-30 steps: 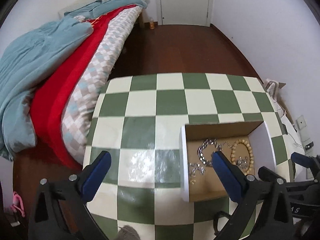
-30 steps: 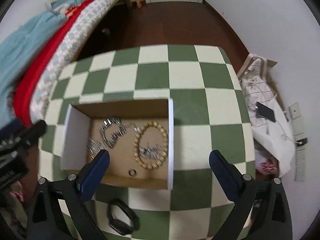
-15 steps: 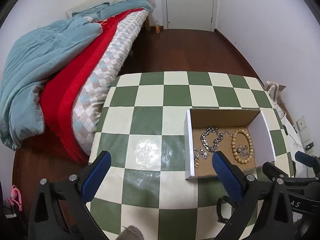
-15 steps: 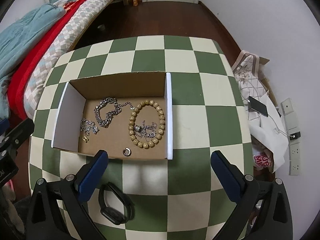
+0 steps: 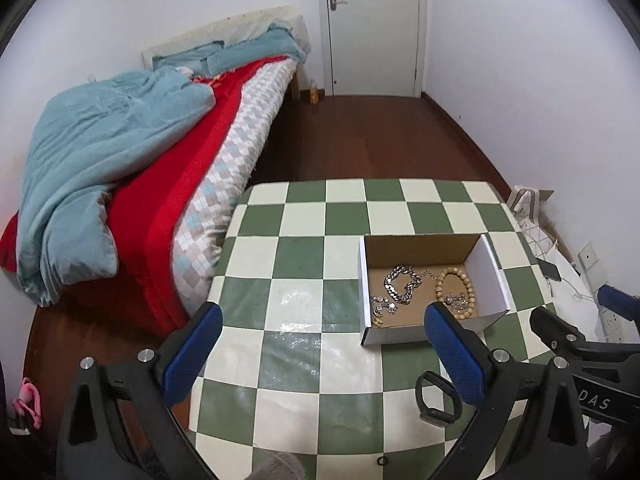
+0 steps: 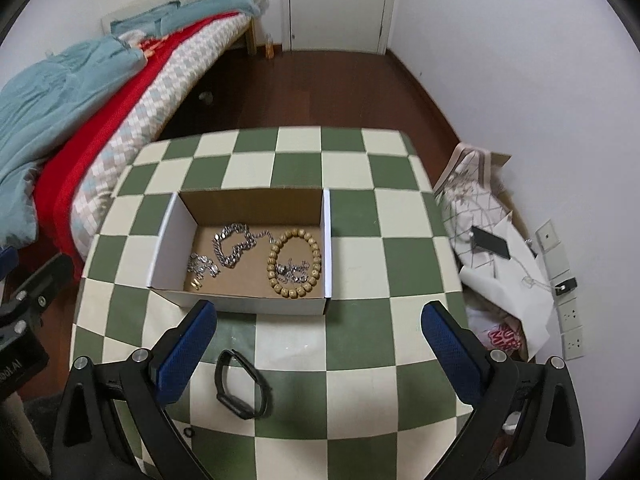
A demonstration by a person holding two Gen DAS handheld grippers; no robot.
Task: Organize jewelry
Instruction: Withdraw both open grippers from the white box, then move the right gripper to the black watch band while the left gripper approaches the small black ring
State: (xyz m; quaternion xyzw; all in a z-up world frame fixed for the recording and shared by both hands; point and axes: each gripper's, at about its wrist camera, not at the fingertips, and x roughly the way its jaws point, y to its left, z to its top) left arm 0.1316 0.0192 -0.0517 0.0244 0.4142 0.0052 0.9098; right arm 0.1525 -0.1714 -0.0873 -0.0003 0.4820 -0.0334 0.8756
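Observation:
A white cardboard box (image 6: 248, 304) (image 5: 490, 268) sits on the green-and-cream checked table (image 6: 360, 216) (image 5: 304, 248). Inside lie a silver chain (image 6: 234, 244) (image 5: 402, 284), a wooden bead bracelet (image 6: 296, 264) (image 5: 456, 290) and small silver pieces (image 6: 202, 266). A black band (image 6: 240, 386) (image 5: 436, 400) lies on the table in front of the box, with a small black ring (image 6: 189, 433) (image 5: 383, 461) nearer the front edge. My left gripper (image 5: 320, 348) and right gripper (image 6: 320, 348) are both open and empty, held above the table's near side.
A bed (image 5: 132, 168) with blue and red covers stands left of the table. A bag, papers and a phone (image 6: 490, 242) lie on the floor at the right, by the wall. A door (image 5: 374, 28) is at the back.
Both grippers have pulled back and up from the box, so more of the room shows. The black band and small ring have come into view. The jaws stayed open.

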